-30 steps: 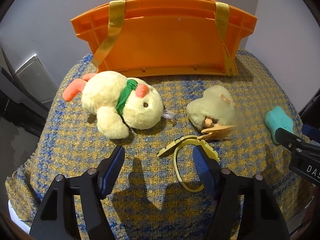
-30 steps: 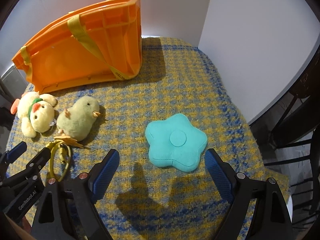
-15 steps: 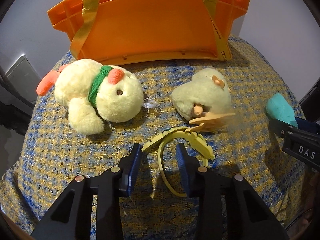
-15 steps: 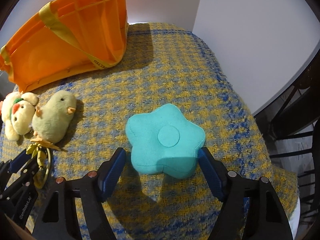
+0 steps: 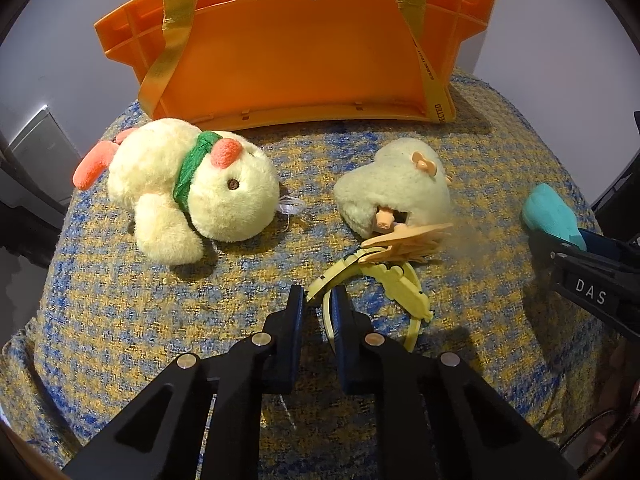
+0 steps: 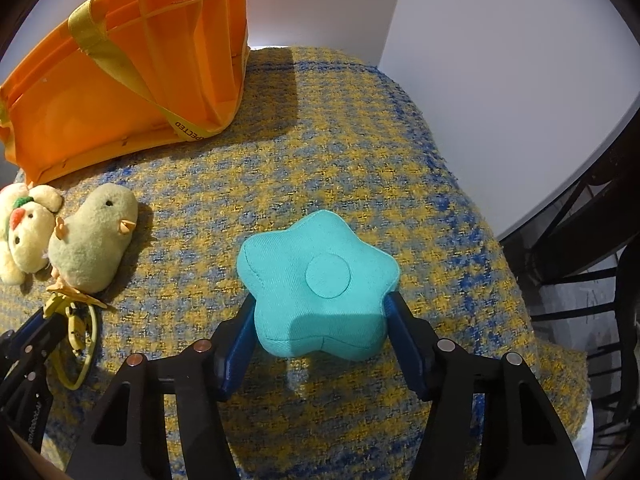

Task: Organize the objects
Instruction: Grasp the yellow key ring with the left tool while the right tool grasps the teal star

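A: Where is there room on the woven cloth point(image 6: 360, 128)?

B: In the right wrist view, from the teal star cushion point(image 6: 320, 276) toward twelve and one o'clock the cloth lies bare up to the white wall point(image 6: 500, 60). Toward nine o'clock a bare strip runs between the cushion and the green chick toy point(image 6: 94, 246).

A: What blocks the far side?

B: The orange crate point(image 5: 296, 48) stands across eleven to one o'clock in the left wrist view. Below it the yellow plush with the green scarf point(image 5: 180, 188) lies at ten o'clock, the chick at one o'clock, with a bare lane between them up to the crate.

A: And at three o'clock?

B: The right gripper point(image 6: 320, 308) and its cushion fill that edge. Black chair rails point(image 6: 580, 240) stand just off the cloth.
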The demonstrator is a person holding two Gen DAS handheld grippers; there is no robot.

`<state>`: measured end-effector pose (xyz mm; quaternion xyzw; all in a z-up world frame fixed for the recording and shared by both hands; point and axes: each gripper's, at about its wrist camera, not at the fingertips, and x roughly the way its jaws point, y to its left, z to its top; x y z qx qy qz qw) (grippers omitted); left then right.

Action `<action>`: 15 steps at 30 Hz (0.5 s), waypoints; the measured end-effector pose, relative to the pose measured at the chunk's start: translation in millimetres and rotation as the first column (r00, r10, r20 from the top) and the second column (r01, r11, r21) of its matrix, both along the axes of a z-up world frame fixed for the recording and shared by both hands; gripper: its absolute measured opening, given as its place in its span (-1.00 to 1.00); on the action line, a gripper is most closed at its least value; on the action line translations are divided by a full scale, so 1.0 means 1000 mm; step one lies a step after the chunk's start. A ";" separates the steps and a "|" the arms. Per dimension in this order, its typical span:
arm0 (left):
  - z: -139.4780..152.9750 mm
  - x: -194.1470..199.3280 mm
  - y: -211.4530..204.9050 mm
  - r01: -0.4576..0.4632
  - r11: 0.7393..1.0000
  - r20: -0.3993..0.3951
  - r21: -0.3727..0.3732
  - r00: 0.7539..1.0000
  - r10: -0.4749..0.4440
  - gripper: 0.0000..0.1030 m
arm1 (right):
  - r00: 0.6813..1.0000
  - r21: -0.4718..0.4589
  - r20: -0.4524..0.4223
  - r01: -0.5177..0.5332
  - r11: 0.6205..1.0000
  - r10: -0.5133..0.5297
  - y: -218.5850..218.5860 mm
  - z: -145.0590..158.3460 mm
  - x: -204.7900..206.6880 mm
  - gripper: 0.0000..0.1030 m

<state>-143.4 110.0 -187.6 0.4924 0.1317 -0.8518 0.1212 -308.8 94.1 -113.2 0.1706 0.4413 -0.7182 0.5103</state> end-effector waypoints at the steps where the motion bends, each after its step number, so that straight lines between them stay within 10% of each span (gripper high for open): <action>1: 0.001 0.000 0.000 0.000 1.000 -0.001 0.000 1.000 0.000 -0.74 | 1.000 -0.002 0.005 0.000 1.000 0.000 0.002 0.001 0.000 0.16; 15: 0.034 0.009 0.000 -0.017 1.000 -0.056 -0.011 0.998 0.016 -0.83 | 0.999 -0.048 0.028 -0.036 0.998 0.037 0.019 0.026 0.013 0.13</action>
